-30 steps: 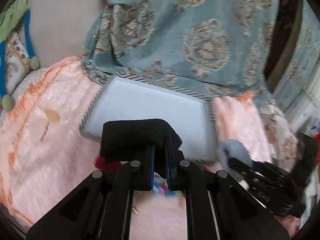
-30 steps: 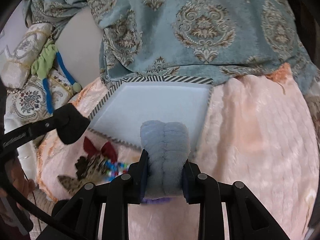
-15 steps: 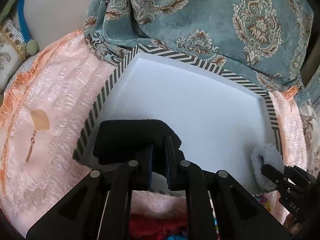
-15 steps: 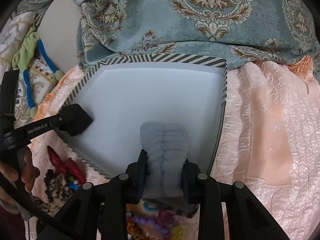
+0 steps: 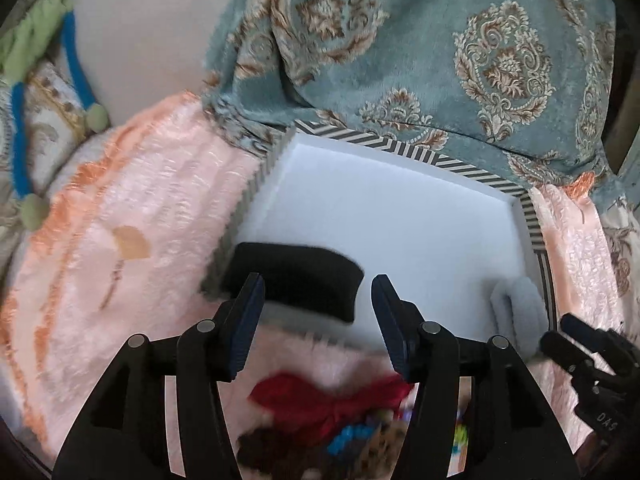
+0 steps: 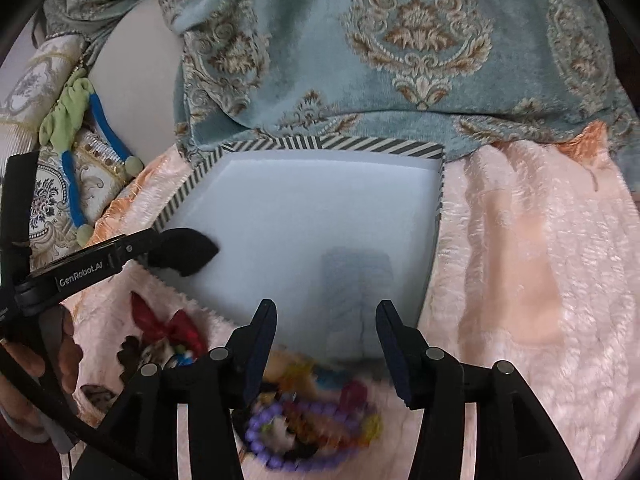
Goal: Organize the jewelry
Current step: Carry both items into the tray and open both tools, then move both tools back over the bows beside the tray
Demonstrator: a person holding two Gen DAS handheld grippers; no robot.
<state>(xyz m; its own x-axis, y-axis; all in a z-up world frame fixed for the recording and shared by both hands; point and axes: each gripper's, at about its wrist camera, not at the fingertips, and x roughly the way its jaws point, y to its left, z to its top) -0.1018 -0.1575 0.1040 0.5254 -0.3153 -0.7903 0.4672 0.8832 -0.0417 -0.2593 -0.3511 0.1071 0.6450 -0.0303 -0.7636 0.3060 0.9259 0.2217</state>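
A white box with a striped rim [image 5: 440,158] [image 6: 320,144] lies on the pink blanket. A black scrunchie [image 5: 296,280] [image 6: 188,254] sits at the box's near left corner, just ahead of my open left gripper [image 5: 318,320]. A grey fluffy scrunchie [image 5: 520,312] [image 6: 354,296] lies in the box's near right part, blurred, just ahead of my open right gripper [image 6: 326,340]. Both grippers are empty. A pile of hair ties and beads lies before the box: a red bow [image 5: 320,400] [image 6: 168,324] and a purple bead bracelet [image 6: 288,440].
A teal patterned blanket [image 5: 440,48] [image 6: 400,40] lies behind the box. A green and blue toy [image 5: 44,60] [image 6: 76,120] rests on a cushion at the far left. The pink blanket [image 6: 540,280] spreads to the right.
Both grippers have opened and pulled back. The black scrunchie and the grey scrunchie have been let go and now lie in the box.
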